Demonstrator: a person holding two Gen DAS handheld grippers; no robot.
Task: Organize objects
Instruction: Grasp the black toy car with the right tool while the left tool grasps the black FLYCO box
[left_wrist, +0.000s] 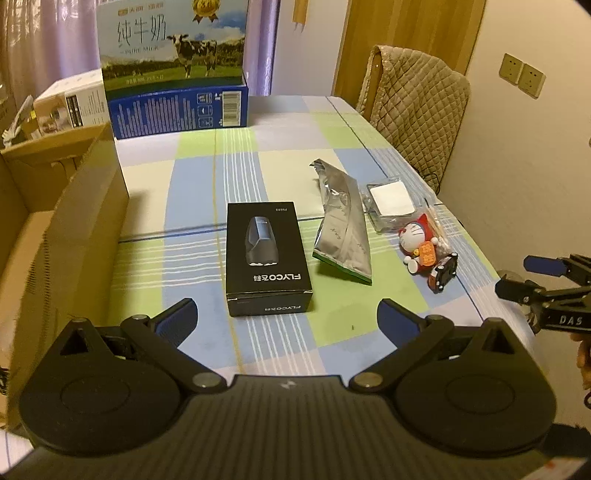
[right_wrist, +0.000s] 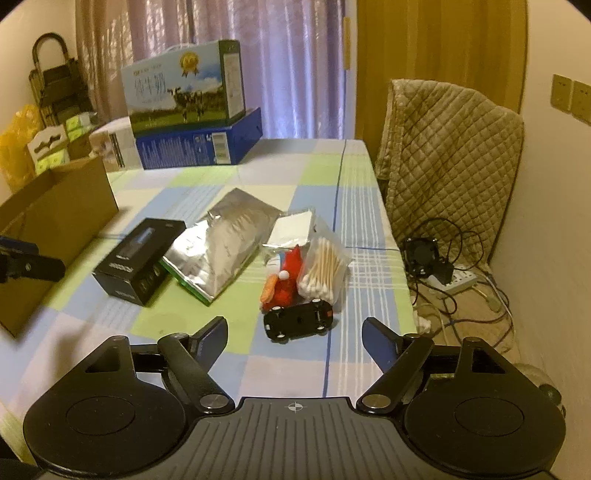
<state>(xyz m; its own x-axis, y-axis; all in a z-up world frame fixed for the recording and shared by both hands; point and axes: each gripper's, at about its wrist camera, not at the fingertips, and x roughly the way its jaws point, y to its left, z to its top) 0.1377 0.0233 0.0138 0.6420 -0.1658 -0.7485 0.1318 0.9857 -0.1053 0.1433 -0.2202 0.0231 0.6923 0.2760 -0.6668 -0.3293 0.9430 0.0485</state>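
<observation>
On the checked tablecloth lie a black FLYCO shaver box (left_wrist: 267, 256) (right_wrist: 139, 255), a silver foil pouch (left_wrist: 341, 225) (right_wrist: 223, 240), a clear packet with a white card (left_wrist: 390, 201) (right_wrist: 291, 228), a Doraemon toy (left_wrist: 417, 243) (right_wrist: 284, 282), a bag of cotton swabs (right_wrist: 323, 269) and a small toy car (left_wrist: 443, 271) (right_wrist: 299, 318). My left gripper (left_wrist: 288, 314) is open just short of the shaver box. My right gripper (right_wrist: 293, 334) is open, right in front of the toy car. Neither holds anything.
An open cardboard box (left_wrist: 62, 229) (right_wrist: 48, 221) stands at the table's left edge. Stacked milk cartons (left_wrist: 173, 66) (right_wrist: 188, 110) sit at the far end. A chair with a quilted cover (left_wrist: 417, 110) (right_wrist: 450, 158) and cables with a power strip (right_wrist: 450, 280) are on the right.
</observation>
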